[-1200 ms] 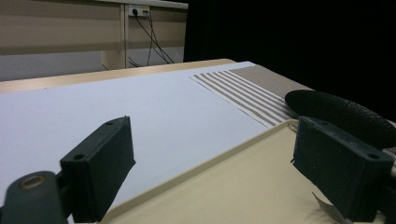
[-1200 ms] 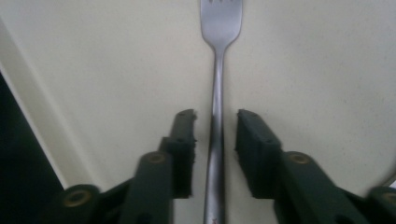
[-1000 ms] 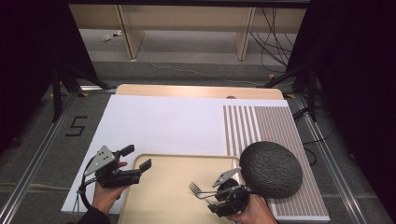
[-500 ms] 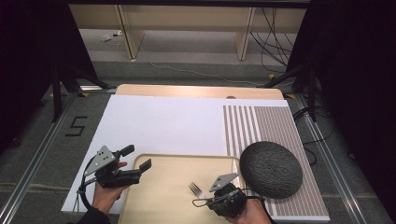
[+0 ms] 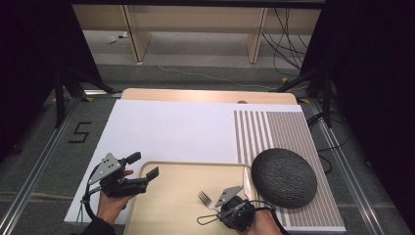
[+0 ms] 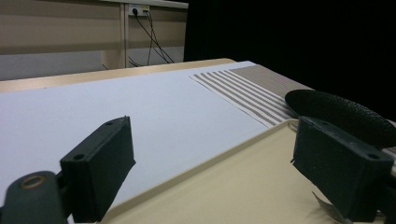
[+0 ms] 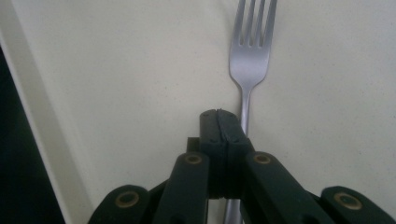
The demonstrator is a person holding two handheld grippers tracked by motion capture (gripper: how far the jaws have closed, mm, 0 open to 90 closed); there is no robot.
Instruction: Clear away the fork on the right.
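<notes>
Nearest, the right gripper (image 7: 219, 116) has just been closing. Its jaws now meet pad to pad with no gap. The fork (image 7: 250, 60) lies flat in the 5 o'clock part of the beige tray (image 5: 195, 164), tines toward 11 o'clock. Its handle runs just beside and under the right jaw, not in the seam, so the grip seems to have missed.

To do this pick well, the person should probably open again, move a little across so the handle sits between the pads, and then close low on it.

At the tray's 9 o'clock rim, the left gripper (image 5: 143, 165) stands wide and holds nothing. At 3 o'clock of the tray, a dark textured dome (image 5: 284, 177) rests on the striped mat (image 5: 274, 129). Farther off are the white sheet (image 5: 171, 127) and the table (image 5: 205, 95).
</notes>
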